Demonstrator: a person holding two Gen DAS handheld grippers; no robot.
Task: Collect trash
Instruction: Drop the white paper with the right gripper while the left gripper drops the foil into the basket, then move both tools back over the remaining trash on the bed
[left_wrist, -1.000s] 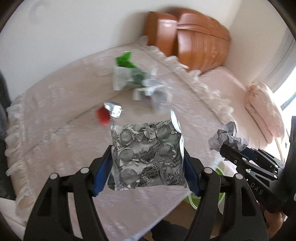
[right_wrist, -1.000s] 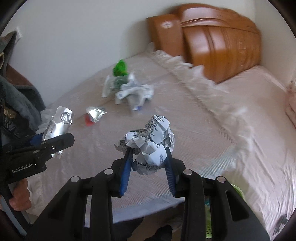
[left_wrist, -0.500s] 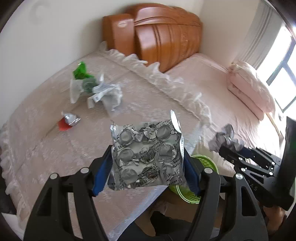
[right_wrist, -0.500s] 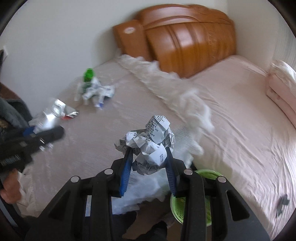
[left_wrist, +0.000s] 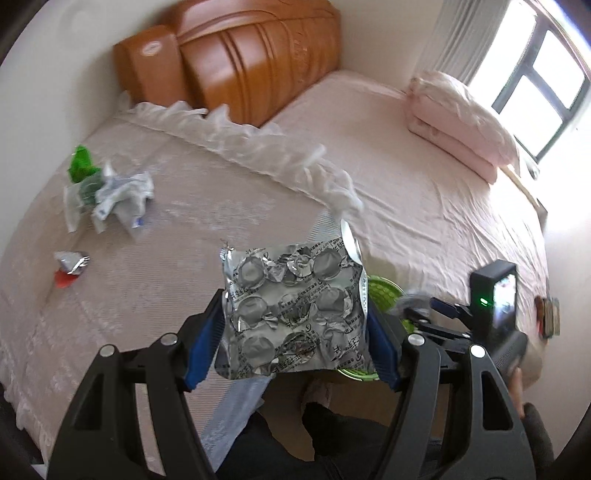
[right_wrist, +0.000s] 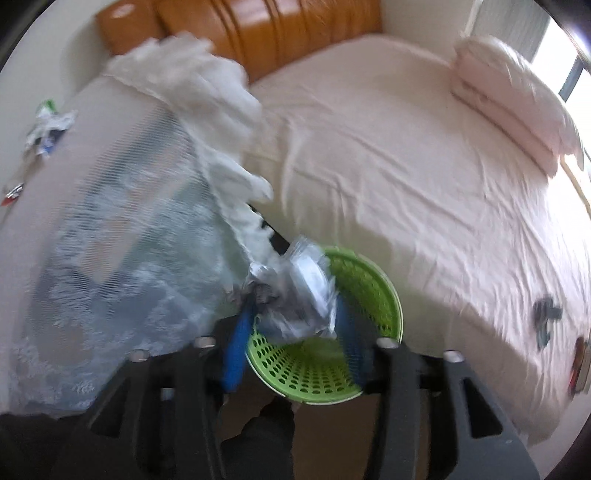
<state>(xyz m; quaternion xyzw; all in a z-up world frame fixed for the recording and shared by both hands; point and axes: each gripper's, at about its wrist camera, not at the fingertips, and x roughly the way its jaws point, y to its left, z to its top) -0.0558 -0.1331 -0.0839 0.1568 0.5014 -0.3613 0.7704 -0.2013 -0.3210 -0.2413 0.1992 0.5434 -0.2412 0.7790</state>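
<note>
Closest in, the left gripper has its jaws spread fairly wide and pinching a foil blister pack by its two side edges. The pack is flat and stiff-ish, so an edge grip makes sense, and it sits upright facing the camera, clear of the bed. Just behind its right edge a bit of the green basket peeks out, so the person looks to be carrying it that way.

The right gripper is closed to a narrower gap on a crumpled paper wad, hanging right over the basket's mouth. The shot is blurry, but it reads as lined up for a drop, so letting go is probably next. The basket sits low beside the bed, below the mattress edge, which would explain why both tools tilt down toward it. It looks empty inside, as far as the blur allows.

Farther off on the lace cover there's more to grab: a small foil scrap on something red, and beyond it a pile of white and green wrappers. Pillow and headboard are at the far end, so the job's nowhere near done.
</note>
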